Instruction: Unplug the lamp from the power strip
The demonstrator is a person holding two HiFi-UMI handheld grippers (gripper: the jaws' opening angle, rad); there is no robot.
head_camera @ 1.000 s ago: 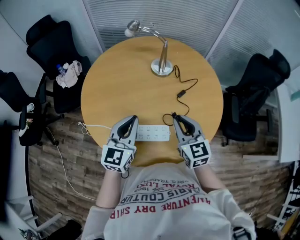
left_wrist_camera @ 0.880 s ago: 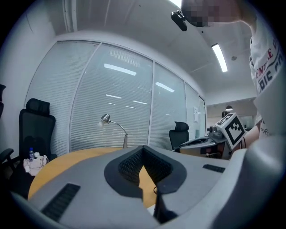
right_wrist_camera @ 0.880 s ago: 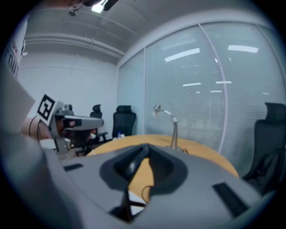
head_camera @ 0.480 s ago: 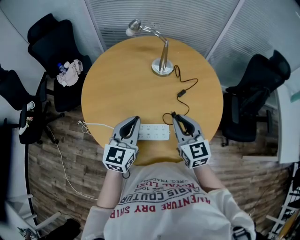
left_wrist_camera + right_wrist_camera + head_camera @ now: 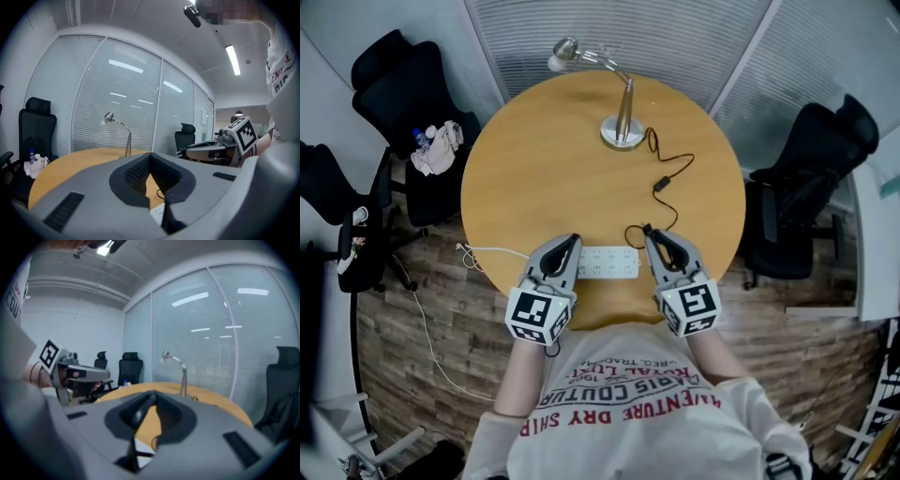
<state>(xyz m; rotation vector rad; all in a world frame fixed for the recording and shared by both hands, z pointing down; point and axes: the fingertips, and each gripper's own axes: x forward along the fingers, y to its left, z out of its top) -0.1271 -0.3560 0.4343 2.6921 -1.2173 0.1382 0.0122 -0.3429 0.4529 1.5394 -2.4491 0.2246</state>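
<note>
Fingers (image 5: 177,418) of right gripper (image 5: 649,234) clench on a dark piece, prob. the plug (image 5: 645,228), just off the power strip (image 5: 605,265) at its 1 o'clock. Can't confirm it's fully out. Left gripper (image 5: 569,244) is pinched together, empty, tips beside strip's 10 o'clock end, w/ no clear press on it. Lamp (image 5: 622,134) stands at table's (image 5: 534,169) 12 o'clock, cord (image 5: 660,186) slack btwn.

Risks:
- If plug isn't out, a pull drags the unpinned strip along.
- A thin hold may let plug slip.
- A long yank tautens cord & tips lamp.
</note>
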